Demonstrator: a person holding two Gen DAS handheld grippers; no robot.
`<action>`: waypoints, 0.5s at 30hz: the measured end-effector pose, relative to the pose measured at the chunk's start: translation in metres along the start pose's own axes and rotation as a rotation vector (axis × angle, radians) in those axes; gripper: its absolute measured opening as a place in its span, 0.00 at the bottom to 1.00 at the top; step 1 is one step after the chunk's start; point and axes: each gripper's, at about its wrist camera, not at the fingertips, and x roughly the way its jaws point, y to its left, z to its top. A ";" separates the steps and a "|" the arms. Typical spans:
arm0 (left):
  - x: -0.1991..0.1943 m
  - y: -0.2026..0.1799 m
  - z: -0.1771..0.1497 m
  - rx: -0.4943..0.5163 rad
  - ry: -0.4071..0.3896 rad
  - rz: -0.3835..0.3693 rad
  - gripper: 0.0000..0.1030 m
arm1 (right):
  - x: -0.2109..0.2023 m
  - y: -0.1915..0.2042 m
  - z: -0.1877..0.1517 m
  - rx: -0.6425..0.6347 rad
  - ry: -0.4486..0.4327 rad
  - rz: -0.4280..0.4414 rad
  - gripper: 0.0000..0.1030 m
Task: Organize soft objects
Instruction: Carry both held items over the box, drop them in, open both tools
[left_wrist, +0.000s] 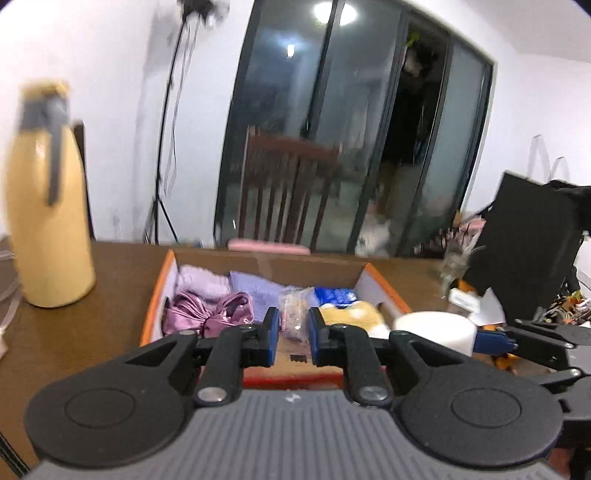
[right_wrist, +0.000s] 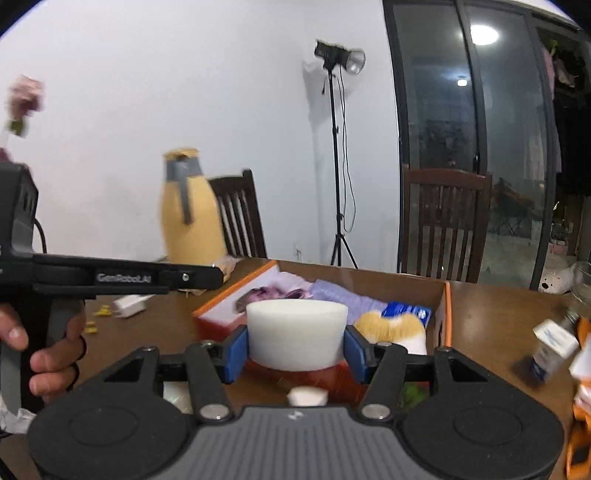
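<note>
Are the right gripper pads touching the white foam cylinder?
Touching. Right wrist view shows both blue pads of the right gripper pressed against the sides of the foam cylinder.

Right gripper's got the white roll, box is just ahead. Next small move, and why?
Probably carry the white roll forward over the cardboard box and lower it into the bare near part. The right gripper grips it by both sides, just short of the box. The far part is already filled by the purple satin piece, the lilac cloth and the yellow plush.
</note>
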 end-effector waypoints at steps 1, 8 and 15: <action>0.020 0.007 0.005 -0.032 0.032 0.005 0.16 | 0.020 -0.004 0.005 -0.004 0.028 -0.015 0.52; 0.114 0.021 0.000 -0.078 0.220 0.002 0.19 | 0.113 -0.041 0.006 0.082 0.196 -0.091 0.55; 0.112 0.013 -0.016 -0.008 0.202 -0.041 0.50 | 0.115 -0.052 -0.005 0.112 0.192 -0.083 0.73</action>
